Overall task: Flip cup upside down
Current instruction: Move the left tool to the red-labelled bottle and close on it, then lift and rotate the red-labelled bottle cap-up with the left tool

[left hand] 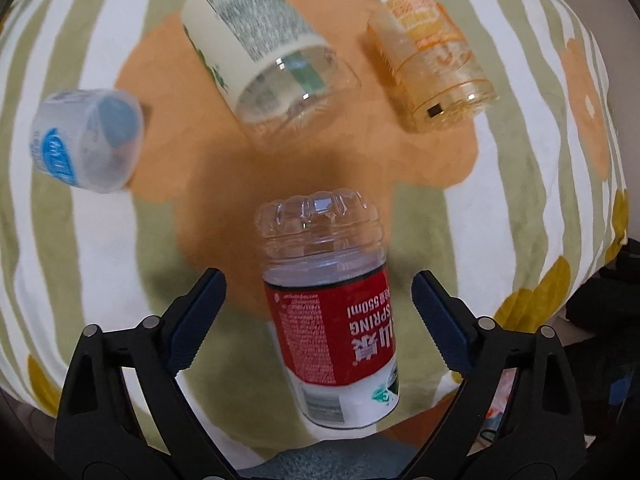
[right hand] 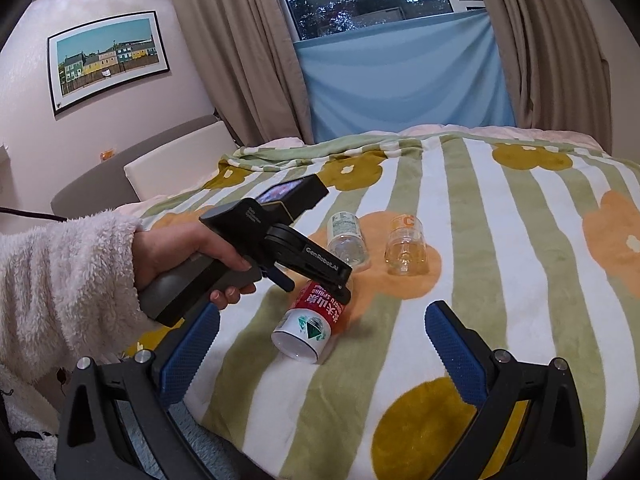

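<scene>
Both wide-open tools [left hand: 318, 300] [right hand: 320, 332] flank nothing; red-labelled cup [left hand: 332, 320] lies tilted between left fingers [left hand: 200, 312].

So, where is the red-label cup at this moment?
The red-label cup lies tilted on the striped blanket, between the open fingers of the left gripper, nearer than the orange cup.

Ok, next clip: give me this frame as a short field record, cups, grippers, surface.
surface: striped floral blanket
target cup: red-label cup, tilted, open end toward the camera in the right wrist view
other cups: white-label cup, orange cup, blue-label cup
left gripper: open, straddling the red-label cup
right gripper: open, empty
</scene>
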A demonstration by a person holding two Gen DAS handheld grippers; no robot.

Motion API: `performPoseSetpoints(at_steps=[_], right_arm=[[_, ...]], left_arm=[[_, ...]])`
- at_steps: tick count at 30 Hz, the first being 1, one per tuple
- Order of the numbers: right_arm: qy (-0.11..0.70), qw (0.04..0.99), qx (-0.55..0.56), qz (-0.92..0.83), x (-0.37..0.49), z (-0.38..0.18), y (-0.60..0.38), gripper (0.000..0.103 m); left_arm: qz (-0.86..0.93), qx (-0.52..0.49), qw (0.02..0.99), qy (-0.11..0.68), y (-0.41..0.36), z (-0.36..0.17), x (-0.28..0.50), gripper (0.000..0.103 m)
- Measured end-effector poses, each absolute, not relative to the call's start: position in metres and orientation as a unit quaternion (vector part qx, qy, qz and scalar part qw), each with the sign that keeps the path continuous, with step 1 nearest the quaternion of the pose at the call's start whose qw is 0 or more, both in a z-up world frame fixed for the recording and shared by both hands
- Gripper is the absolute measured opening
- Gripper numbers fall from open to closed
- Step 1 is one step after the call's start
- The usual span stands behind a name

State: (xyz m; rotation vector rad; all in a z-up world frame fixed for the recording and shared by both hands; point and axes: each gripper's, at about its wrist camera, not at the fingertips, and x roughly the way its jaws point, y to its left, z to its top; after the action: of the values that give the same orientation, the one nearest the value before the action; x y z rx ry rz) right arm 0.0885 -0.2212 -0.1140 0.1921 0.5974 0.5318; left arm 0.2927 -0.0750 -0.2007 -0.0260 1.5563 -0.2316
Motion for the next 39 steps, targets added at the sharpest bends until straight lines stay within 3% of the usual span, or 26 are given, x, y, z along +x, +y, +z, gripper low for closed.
performPoseSetpoints(at_steps=[2, 7, 18, 25, 32, 35, 39], right_arm=[[0.292, 0.915, 0.096, 0.261, 0.09, -0.116, -0.22, 0.103], [0.302, 0.908, 0.106, 0.27, 0.094, -0.123, -0.218, 0.103], [0.301, 0.905, 0.123, 0.274, 0.092, -0.122, -0.226, 0.103], [0.299, 0.905, 0.118, 0.279, 0.084, -0.111, -0.227, 0.103], [0.305, 0.905, 0.121, 0.27, 0.075, -0.11, -0.232, 0.103], [0.311, 0.904, 0.121, 0.267, 0.076, -0.114, -0.233, 0.103], [0.32, 0.9, 0.122, 0.268, 0.078, -0.12, -0.231, 0.103]], left_arm=[[-0.108, -0.011, 0.7, 0.706, -0.075, -0.207, 0.295, 0.078], [-0.116, -0.027, 0.686, 0.718, -0.07, -0.221, 0.297, 0.06], [-0.144, -0.045, 0.733, 0.663, -0.064, -0.194, 0.279, 0.06], [-0.165, -0.034, 0.883, 0.438, -0.05, -0.134, 0.237, 0.06], [-0.121, -0.059, 0.948, 0.288, -0.049, -0.158, 0.2, 0.06], [-0.104, -0.034, 0.958, 0.266, -0.054, -0.169, 0.196, 0.06], [-0.107, -0.031, 0.948, 0.298, -0.056, -0.181, 0.205, 0.06]])
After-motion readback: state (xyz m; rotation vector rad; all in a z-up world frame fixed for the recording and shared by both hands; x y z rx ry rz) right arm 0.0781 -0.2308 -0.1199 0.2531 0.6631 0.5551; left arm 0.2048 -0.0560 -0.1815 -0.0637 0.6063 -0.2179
